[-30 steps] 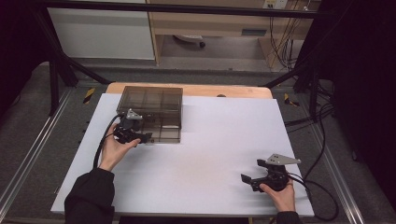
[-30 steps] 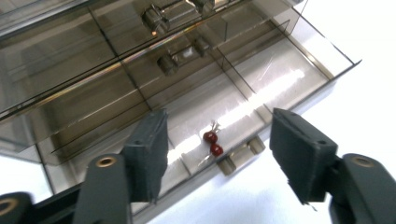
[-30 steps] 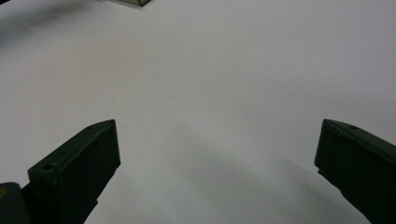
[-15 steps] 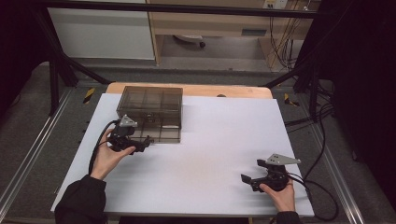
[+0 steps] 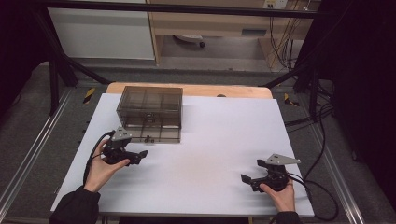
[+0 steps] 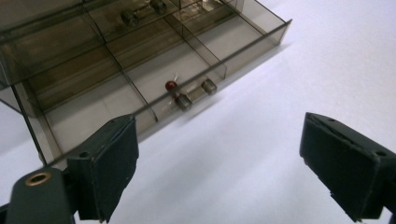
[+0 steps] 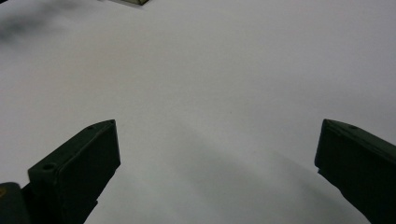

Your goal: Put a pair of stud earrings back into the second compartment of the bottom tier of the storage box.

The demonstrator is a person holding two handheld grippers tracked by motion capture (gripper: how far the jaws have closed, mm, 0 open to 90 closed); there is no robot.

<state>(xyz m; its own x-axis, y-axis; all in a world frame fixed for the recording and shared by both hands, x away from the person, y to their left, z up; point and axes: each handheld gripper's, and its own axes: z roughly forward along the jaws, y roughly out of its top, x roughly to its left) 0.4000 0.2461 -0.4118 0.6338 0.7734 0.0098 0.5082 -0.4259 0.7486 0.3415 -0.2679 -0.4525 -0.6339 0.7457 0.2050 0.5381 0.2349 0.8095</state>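
Two grippers rest on the white table: the left gripper (image 5: 140, 155), jaws wide and just opened with nothing between them, sits just before the smoky compartment box (image 5: 149, 113) near the far left corner. The right gripper (image 5: 247, 179) gapes empty by the near right edge.

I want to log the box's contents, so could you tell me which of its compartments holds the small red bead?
In the smoky compartment box, the red bead lies in the front-row middle compartment, just behind the two latches; the neighbouring front compartments look bare.

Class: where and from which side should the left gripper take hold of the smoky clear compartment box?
Probably at the small latch on the box's near front wall, approached from the person's side. The left gripper, jaws open and empty, faces that wall, and the latch juts out.
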